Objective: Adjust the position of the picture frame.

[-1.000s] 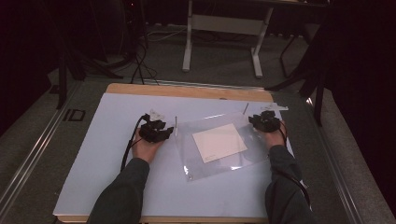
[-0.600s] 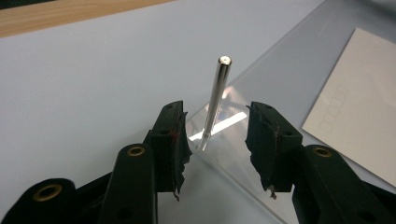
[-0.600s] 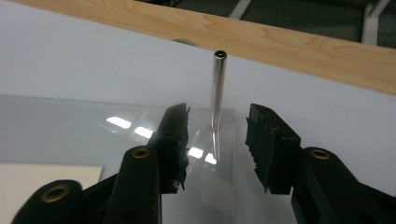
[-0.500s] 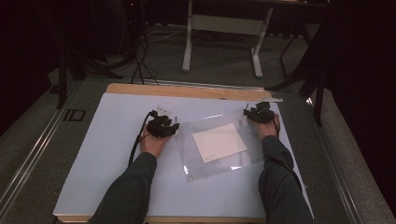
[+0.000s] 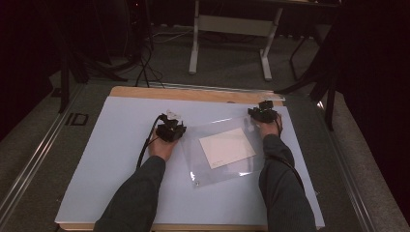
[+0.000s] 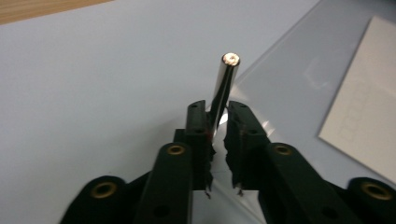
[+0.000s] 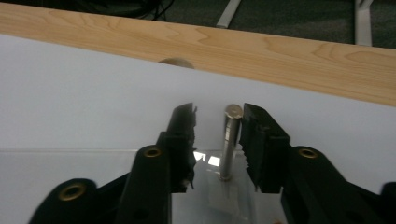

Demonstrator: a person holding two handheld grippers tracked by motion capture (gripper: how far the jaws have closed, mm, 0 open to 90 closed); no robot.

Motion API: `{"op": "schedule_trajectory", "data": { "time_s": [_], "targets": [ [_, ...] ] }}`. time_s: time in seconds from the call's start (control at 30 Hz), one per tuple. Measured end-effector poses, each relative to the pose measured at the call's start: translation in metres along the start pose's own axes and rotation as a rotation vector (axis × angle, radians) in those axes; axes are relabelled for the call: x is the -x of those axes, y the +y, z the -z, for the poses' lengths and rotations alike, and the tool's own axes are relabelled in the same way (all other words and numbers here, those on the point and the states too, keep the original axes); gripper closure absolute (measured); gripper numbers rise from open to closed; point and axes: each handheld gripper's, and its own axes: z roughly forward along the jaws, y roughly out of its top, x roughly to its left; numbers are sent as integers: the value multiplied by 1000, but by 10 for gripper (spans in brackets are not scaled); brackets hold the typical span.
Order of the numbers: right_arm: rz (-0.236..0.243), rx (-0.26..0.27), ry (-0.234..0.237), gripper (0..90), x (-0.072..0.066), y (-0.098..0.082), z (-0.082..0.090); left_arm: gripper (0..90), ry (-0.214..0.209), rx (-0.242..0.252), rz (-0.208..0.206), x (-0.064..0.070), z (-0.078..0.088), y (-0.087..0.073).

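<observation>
Clear acrylic plate (image 5: 220, 150) lies flat on the pale blue mat (image 5: 106, 159) covering the wooden desk (image 5: 193, 93), with a cream paper sheet (image 5: 227, 147) under or inside it. Two upright metal pins stand at its far corners. Left gripper (image 6: 217, 122) has just been closing; its jaws are clenched on the left pin (image 6: 223, 88). Right gripper (image 7: 217, 128) has just narrowed as well; the right pin (image 7: 229, 140) stands between its jaws against the right-hand one, with a gap on the other side.
</observation>
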Motion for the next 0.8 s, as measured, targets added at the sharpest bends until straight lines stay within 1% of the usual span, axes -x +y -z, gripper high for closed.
{"op": "schedule_trajectory", "data": {
  "time_s": [0.03, 0.07, 0.1, 0.17, 0.2, 0.27, 0.3, 0.33, 0.37, 0.43, 0.5, 0.53, 0.57, 0.63, 0.67, 0.73, 0.8],
  "targets": [
    [10, -6, -6, 703, -1, 0, -1, 826, -9, -2, 9, -2, 0, 0],
    [11, -9, -11, 723, -1, 1, -2, 828, -19, 0, 19, -3, 0, -1],
    [-1, -10, -8, 762, 0, 0, -3, 829, -21, 1, 10, -4, 0, -1],
    [-30, -17, 1, 810, 3, -1, -4, 832, -17, -1, -4, -3, -1, -1],
    [-36, -21, -4, 821, 4, -2, -4, 832, -18, 1, 2, -3, -1, 0],
    [-34, -26, -4, 826, 5, -3, -6, 824, -26, 1, 11, -4, -3, 0],
    [-32, -27, -14, 834, 4, -3, -6, 820, -31, 0, 13, -4, -5, 1],
    [-32, -27, -14, 834, 4, -3, -6, 820, -28, 1, 16, -4, -6, 2],
    [-33, -29, -29, 836, 2, -3, -6, 830, -26, -4, 15, -4, -7, 3],
    [-37, -34, -29, 838, 2, -3, -6, 835, -22, -8, 10, -3, -8, 4],
    [-37, -46, -24, 839, 2, -1, -5, 840, -28, -10, 20, -4, -7, 5],
    [-37, -46, -24, 839, 2, -1, -5, 840, -37, -12, 36, -6, -7, 5],
    [-51, -29, -15, 837, 3, -1, -3, 836, -52, -19, 58, -7, -7, 5],
    [-48, -31, -15, 839, 3, -2, -3, 836, -65, -39, 45, -8, -6, 7],
    [-43, -36, -13, 840, 3, -2, -3, 837, -75, -43, 46, -10, -6, 7],
    [-46, -35, -1, 839, 4, -3, -1, 835, -94, -37, 58, -11, -5, 6],
    [-38, -49, 5, 840, 4, -3, 0, 833, -98, -34, 70, -11, -5, 6]
  ]
}}
